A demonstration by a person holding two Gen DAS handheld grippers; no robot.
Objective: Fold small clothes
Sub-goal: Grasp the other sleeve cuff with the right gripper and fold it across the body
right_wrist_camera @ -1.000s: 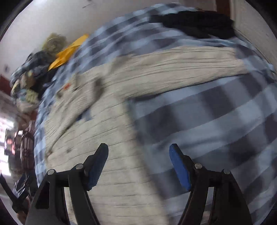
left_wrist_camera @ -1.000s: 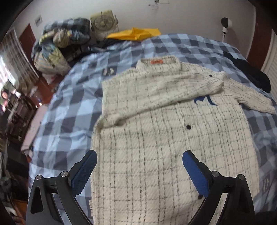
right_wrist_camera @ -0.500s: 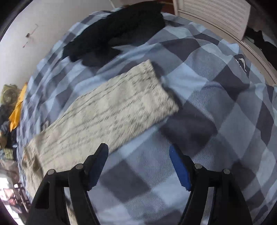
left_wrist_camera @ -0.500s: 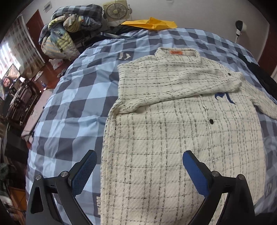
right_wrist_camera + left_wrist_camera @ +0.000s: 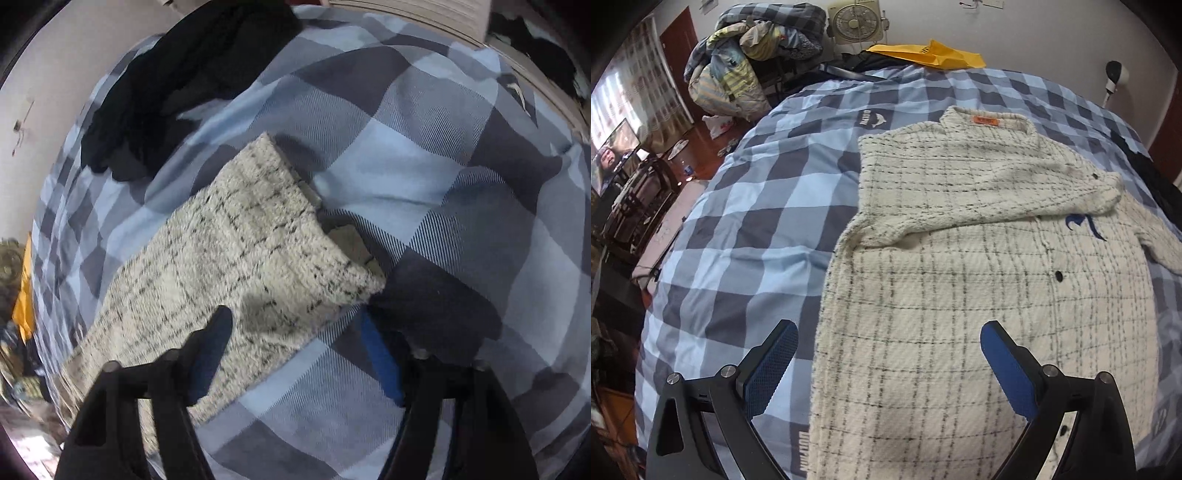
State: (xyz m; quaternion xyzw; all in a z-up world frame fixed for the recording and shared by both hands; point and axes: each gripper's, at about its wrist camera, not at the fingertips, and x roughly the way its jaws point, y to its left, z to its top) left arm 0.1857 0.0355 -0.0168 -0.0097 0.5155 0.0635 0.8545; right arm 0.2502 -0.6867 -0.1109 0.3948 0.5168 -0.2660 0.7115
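Two grippers over a blue-grey checked bedsheet (image 5: 746,229). Cream fleece shirt w/ black grid lines (image 5: 960,295) lies flat, one sleeve (image 5: 236,258) stretched out. Left gripper (image 5: 888,363) wide open above hem – right gripper (image 5: 295,354) has just been closing, sleeve edge between jaws, not clamped.

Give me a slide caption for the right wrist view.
Right gripper closing around the cream plaid sleeve end on the blue checked bedspread.
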